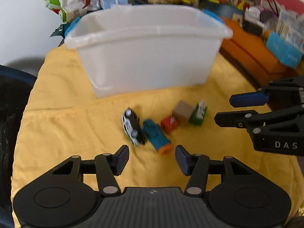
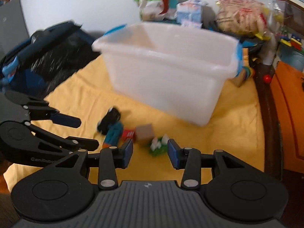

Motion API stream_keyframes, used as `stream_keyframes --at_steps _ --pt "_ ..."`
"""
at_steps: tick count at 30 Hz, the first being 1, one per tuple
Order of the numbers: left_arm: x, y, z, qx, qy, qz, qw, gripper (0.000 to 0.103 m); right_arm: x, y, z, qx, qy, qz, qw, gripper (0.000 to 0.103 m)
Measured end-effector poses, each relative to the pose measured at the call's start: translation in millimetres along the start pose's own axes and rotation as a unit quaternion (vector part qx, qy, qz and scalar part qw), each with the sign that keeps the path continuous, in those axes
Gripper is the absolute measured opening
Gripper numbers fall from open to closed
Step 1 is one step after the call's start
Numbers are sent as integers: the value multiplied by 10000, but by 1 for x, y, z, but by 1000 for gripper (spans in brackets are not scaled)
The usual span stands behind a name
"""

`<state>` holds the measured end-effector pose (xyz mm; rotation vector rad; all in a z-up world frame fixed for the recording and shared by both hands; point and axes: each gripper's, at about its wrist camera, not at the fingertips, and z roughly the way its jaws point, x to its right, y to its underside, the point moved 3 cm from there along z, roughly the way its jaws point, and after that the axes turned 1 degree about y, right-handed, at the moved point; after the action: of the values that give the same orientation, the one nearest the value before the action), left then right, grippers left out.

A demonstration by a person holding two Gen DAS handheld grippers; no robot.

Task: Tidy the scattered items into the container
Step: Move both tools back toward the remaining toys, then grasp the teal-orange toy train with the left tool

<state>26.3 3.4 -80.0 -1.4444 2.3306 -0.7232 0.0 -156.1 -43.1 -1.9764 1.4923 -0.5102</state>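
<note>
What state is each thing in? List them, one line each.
left gripper: open, empty, facing the toys.
right gripper: open, empty, near the green toy.
white bin: upright, no lid on it, inside looks empty.
toy car: lying on its side on the yellow cloth.
teal toy: lying down.
red block: on the cloth.
cardboard cube: on the cloth.
green toy: on the cloth.

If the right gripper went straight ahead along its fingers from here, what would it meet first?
Most likely the green toy: it lies on the yellow cloth just ahead of the open right gripper, between its fingers. The brown block sits just behind. Blur makes depth uncertain.
</note>
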Motion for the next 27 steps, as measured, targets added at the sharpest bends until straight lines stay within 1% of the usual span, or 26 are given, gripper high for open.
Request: stream_keyframes --at_steps 3,7,11,15,21,23,25,26,27 --pt "-3 3 -1 -30 -20 -104 9999 58 -4 4 1 -55 -66 -39 10000 45" --pt "-5 10 3 -108 -129 -220 9996 58 -7 13 5 -153 -68 -148 9997 45" --pt "-8 18 9 -254 -151 -363 9989 58 -9 23 10 -307 -12 -224 9993 45" --pt "-14 22 10 -296 -91 -490 9983 58 -11 28 15 -416 -148 -196 9988 43" --pt "-19 25 14 -350 2 -576 9977 58 -22 19 30 -287 -433 -400 9978 38" --pt "-19 24 16 -378 34 -565 9977 58 -23 15 45 -215 -356 -530 9977 38" --pt "-17 22 16 -374 61 -521 9979 58 -21 14 60 -309 -192 -604 9975 38" --pt "-17 22 16 -360 67 -489 9981 58 -18 15 66 -378 -65 -608 9974 35" --pt "-16 21 16 -341 75 -453 9984 58 -14 15 68 -382 18 -573 9976 36"
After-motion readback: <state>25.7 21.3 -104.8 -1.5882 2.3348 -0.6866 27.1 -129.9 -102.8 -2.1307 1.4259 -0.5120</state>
